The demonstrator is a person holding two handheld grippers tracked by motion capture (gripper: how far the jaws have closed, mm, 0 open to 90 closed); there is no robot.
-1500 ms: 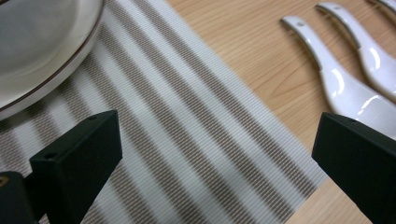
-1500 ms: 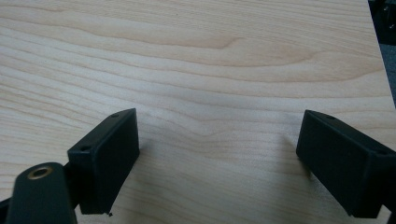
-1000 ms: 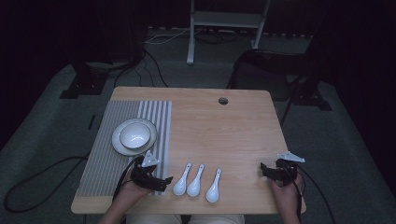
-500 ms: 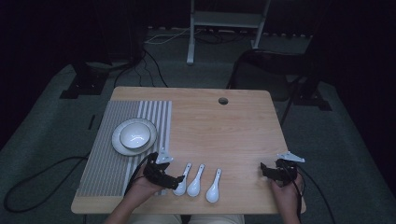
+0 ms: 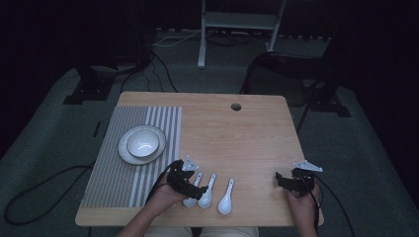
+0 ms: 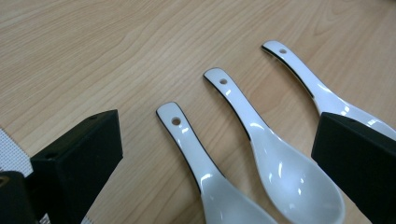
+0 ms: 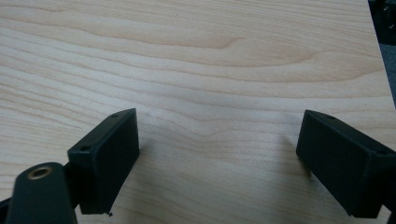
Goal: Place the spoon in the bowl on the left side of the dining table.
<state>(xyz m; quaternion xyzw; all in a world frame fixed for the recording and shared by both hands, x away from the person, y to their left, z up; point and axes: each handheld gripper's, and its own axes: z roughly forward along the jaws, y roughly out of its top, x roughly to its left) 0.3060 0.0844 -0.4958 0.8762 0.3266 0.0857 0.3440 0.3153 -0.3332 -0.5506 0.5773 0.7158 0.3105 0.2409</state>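
Near the table's near edge, the left gripper (image 5: 193, 190), jaws spread wide, hangs over the leftmost of three glossy white ceramic soup spoons (image 6: 205, 175) lying side by side on the pale wooden table (image 5: 237, 138). The right gripper (image 5: 284, 181), jaws likewise apart and holding nothing, sits near the right edge. Farther left, a white bowl (image 5: 142, 144) rests on a white plate (image 5: 126, 155) atop a grey striped placemat (image 5: 113, 173).

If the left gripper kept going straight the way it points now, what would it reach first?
Probably the nearest spoon: in the left gripper view it lies between the open fingers of the left gripper, handle pointing away, with the middle spoon beside it. How high the gripper sits above the table is unclear.
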